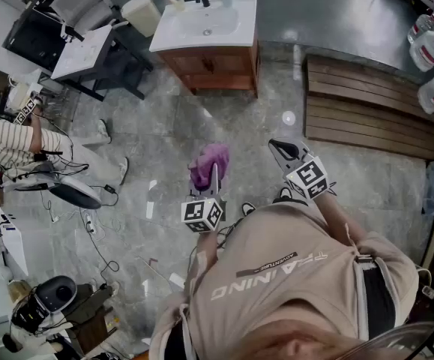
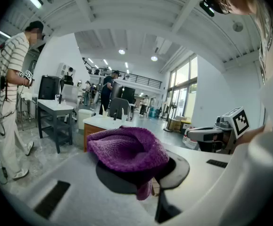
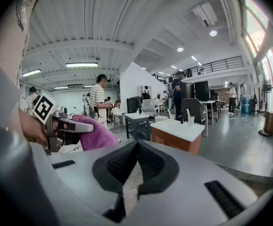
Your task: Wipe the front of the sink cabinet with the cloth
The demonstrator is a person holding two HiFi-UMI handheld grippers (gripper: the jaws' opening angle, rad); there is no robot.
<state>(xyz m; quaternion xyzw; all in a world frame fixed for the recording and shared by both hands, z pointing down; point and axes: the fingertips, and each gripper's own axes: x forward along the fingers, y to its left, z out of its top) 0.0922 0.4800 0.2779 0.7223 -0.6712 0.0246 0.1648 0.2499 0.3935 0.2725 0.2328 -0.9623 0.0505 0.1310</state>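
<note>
We have the purple cloth (image 1: 208, 165) in the left gripper (image 1: 214, 177). The left gripper view shows its 2 jaws pinched on a fold, with the rest of the cloth bunched up over them. The right gripper (image 1: 282, 150) carries nothing: in its own view the 2 dark pads meet at their tips with nothing between them. Both grippers hang over bare floor (image 1: 164, 126).

The sink cabinet (image 1: 215, 67) stands well apart from us, straight ahead across the floor. Its white basin (image 1: 205, 22) sits on top and its wooden front is turned our way. The cloth touches nothing but the jaws, so we judge the wiping not yet begun. This is the carry-over step, with the cloth secured and the cabinet not yet reached.

The next move calls for closing that gap, then dropping the left gripper low enough to bring the cloth against the wood below the basin. The bunched part, not the jaw tips, should meet the panel, so we would want to press it flat before sweeping across. The right gripper has no job that we can see and should stay clear.
</note>
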